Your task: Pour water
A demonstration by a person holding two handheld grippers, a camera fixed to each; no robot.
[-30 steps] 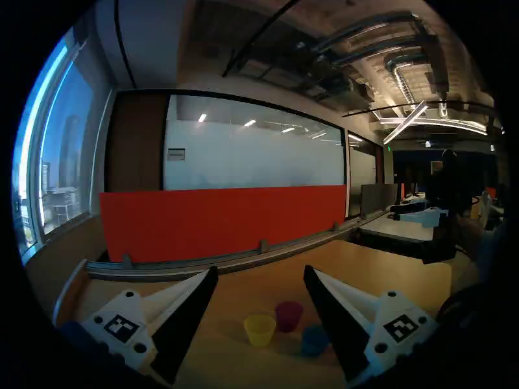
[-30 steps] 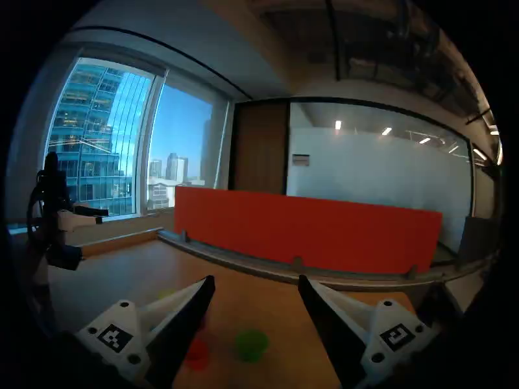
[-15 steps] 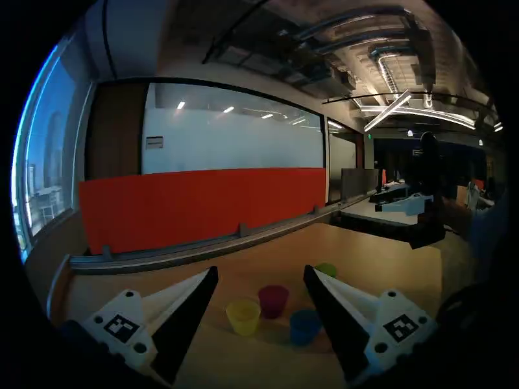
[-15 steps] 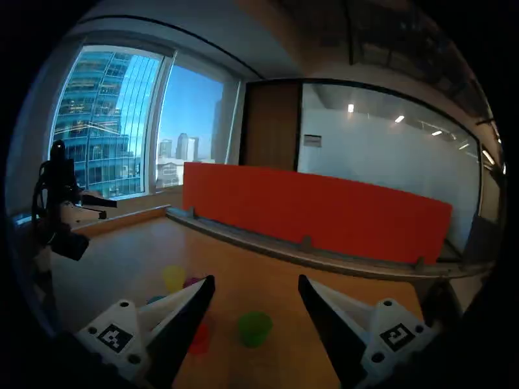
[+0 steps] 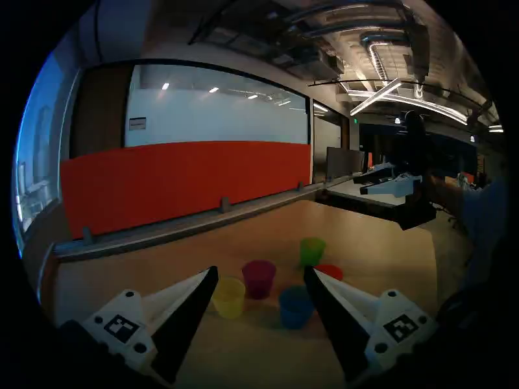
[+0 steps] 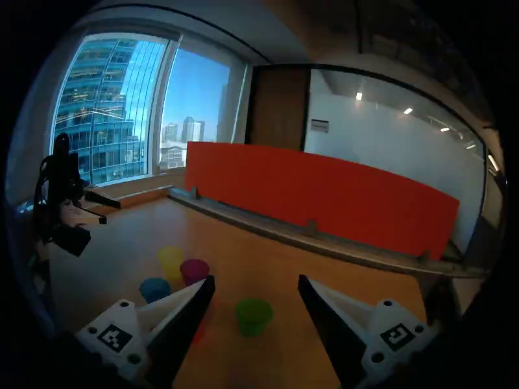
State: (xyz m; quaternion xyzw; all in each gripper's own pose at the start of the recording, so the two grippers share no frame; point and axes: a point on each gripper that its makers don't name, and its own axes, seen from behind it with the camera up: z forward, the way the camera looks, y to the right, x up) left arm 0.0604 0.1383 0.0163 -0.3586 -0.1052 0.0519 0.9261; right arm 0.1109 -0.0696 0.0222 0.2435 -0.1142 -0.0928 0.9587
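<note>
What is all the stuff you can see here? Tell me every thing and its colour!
yellow cup: 1, yellow, on the table, left of the bunch
pink cup: 1, pink, next to the yellow cup
blue cup: 1, blue, nearest the left tongs
green cup: 1, green, farthest from the left tongs
red cup: 1, red, partly hidden behind a tong finger
table: 1, brown wood, under the cups
panel: 1, orange, along the table's far edge
window: 1, blue sky and towers outside, at the side
left tongs: 1, white and black, open, above the table
right tongs: 1, white and black, open, above the table
</note>
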